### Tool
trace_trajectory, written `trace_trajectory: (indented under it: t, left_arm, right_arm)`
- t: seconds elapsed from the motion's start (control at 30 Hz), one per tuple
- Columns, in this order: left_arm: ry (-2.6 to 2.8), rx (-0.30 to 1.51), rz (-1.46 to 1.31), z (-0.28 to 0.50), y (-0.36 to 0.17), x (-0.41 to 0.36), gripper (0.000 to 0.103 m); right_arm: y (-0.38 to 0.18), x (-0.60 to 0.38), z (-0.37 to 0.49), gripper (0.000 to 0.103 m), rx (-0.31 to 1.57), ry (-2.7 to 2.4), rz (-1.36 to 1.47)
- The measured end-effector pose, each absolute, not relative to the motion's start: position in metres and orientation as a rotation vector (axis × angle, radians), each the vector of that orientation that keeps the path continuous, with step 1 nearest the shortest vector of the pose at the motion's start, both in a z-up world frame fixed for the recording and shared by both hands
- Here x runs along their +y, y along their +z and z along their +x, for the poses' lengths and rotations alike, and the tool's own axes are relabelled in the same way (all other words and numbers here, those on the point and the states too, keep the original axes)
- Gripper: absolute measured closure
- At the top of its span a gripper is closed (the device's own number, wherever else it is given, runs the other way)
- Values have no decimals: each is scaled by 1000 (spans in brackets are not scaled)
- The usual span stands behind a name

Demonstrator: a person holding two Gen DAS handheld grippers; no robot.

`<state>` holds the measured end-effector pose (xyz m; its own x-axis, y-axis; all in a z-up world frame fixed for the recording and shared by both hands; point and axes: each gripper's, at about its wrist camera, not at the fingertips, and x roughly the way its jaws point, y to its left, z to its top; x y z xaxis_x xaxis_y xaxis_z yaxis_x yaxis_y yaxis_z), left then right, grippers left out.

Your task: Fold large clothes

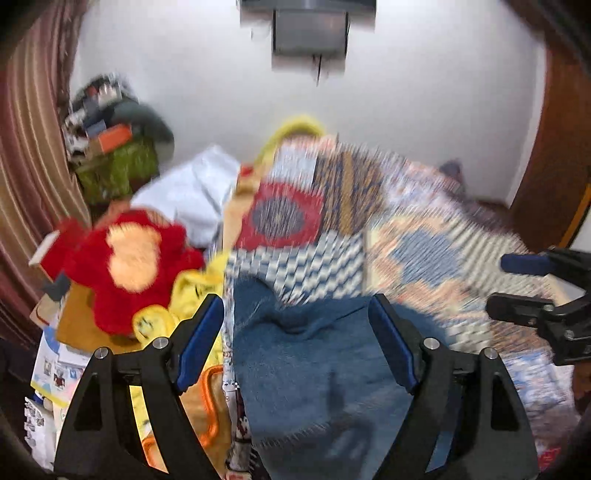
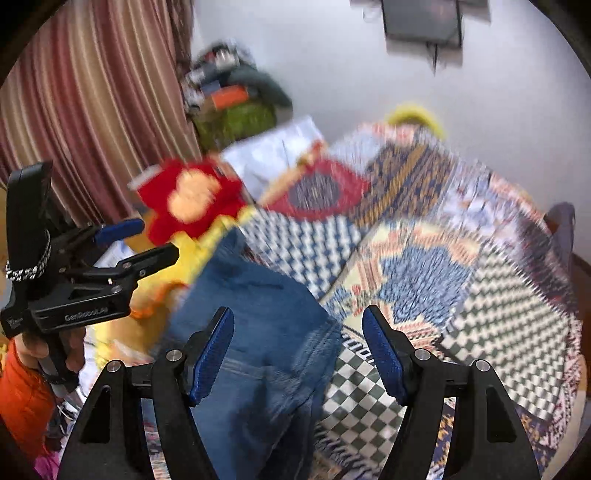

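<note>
A pair of blue jeans lies crumpled on a patchwork bedspread, near its left edge. My left gripper hovers over the jeans, open, with nothing touching its blue pads. The right wrist view shows the same jeans under my right gripper, also open and clear of the cloth. Each gripper appears in the other's view: the right gripper at the right edge, the left gripper at the left, held by a hand in an orange sleeve. Both views are motion-blurred.
A red plush toy and yellow items crowd the bed's left side beside a white pillow. A striped curtain and a clutter pile stand at the left. A dark screen hangs on the white wall.
</note>
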<state>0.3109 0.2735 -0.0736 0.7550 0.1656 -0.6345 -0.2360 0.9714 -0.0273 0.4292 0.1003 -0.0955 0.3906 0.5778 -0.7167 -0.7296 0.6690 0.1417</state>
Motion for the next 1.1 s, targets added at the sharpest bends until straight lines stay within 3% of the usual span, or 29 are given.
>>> trace_trajectory:
  t: [0.2,0.4,0.67,0.8,0.93,1.1]
  left_arm:
    - [140,450,-119,217,13,231,23]
    - [143,281,-120,128,49,185,23]
    - [214,174,-124,52,55,147,22]
    - [266,166,-140,33,48,139,7]
    - [318,169,-125,26,43,135,0]
    - [316,184,-138,26,38,135,0]
  right_arm:
    - [-7,53,344,33,587,854,-147]
    - [50,6,247,33,368,841,-89]
    - [65,-36,151,33,224,776,-34]
    - [54,-41,129,32,246,735,-31]
    - [45,-44,122,4,261,685,-25]
    - [40,-44,118,0,273,649,-25]
